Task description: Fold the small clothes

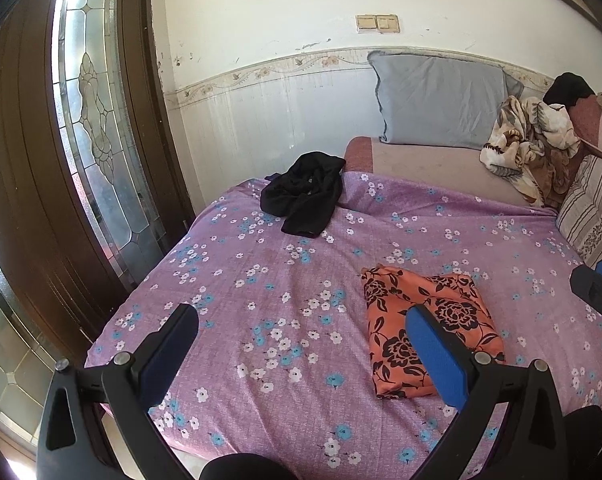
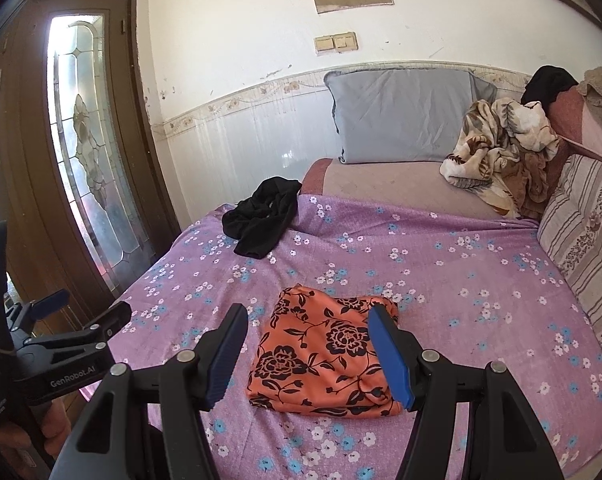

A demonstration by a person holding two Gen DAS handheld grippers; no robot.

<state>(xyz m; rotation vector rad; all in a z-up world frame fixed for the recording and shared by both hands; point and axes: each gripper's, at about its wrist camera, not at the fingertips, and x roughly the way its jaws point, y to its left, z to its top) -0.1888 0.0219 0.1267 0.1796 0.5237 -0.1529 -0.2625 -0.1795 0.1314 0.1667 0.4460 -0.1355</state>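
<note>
Orange floral garment (image 2: 325,352) lies folded mid-bedspread (image 2: 461,272). Left gripper (image 1: 301,344) and right gripper (image 2: 309,352) both spread, empty. Next, I judge: reach the crumpled black garment (image 1: 305,194) at far-left edge.

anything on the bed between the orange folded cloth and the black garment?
Nothing: only bare purple sheet lies between the orange cloth and the black garment, clear in both wrist views.

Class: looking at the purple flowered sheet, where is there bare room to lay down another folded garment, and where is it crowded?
Free: the wide stretch of purple sheet between the folded orange garment and the striped cushion, and the strip between the orange garment and the crumpled black garment. Crowded: the far right corner, piled with a rumpled blanket.
</note>
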